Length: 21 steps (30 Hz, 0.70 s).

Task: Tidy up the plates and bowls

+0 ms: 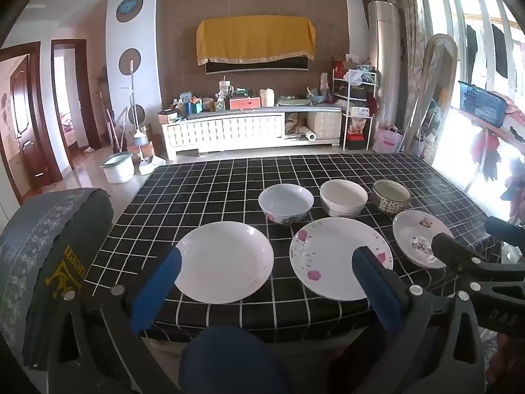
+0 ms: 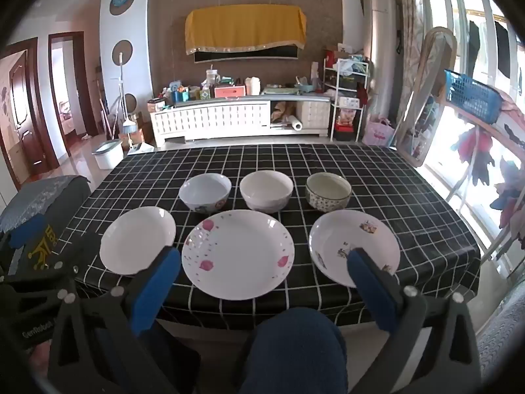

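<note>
A knee in dark blue cloth fills the bottom centre of both views, just below the near edge of the table. The left gripper stands spread wide with nothing between its blue pads, framing the plain white plate. The right gripper gapes just as wide (also empty) around the pink-flowered plate. To the right of that plate lies a third plate with small pictures. Behind the plates, towards the middle of each frame, three bowls stand in a row, apart from one another: a flowered bowl, a white bowl and a speckled bowl.
</note>
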Each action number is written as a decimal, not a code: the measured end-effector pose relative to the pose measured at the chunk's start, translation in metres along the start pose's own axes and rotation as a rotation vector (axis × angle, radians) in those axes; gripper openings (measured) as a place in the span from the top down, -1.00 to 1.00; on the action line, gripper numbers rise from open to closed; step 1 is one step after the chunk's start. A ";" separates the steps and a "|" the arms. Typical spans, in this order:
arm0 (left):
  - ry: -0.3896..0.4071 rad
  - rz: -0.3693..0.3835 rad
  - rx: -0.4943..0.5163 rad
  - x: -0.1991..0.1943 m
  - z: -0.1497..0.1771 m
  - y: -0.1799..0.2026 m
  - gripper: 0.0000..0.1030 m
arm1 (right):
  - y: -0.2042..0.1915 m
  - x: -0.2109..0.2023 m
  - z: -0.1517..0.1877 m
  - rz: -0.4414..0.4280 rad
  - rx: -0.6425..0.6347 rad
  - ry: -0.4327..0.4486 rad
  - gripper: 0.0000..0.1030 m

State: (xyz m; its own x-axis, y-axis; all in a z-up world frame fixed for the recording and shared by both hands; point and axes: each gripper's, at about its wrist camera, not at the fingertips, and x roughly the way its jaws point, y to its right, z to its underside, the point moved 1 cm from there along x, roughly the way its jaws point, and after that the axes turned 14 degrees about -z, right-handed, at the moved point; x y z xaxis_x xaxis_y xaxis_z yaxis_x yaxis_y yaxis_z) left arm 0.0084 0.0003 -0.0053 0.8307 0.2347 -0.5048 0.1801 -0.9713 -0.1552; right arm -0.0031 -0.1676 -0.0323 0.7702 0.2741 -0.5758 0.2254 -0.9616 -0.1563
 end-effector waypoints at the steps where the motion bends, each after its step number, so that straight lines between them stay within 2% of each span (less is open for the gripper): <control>1: -0.001 0.000 -0.001 0.000 0.000 0.000 -1.00 | 0.000 0.000 0.000 0.000 -0.001 0.002 -1.00; 15: -0.013 -0.004 0.006 -0.001 0.004 0.004 -1.00 | -0.009 0.001 0.003 0.009 -0.001 -0.003 -1.00; 21: -0.023 0.000 0.011 0.004 0.004 0.003 -1.00 | 0.001 0.002 0.001 0.006 0.006 -0.013 -1.00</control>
State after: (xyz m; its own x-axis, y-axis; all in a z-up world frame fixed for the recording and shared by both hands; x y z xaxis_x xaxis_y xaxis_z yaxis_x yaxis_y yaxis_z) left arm 0.0103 -0.0020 -0.0108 0.8181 0.2355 -0.5246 0.1741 -0.9709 -0.1642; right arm -0.0016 -0.1684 -0.0347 0.7633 0.2687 -0.5875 0.2176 -0.9632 -0.1578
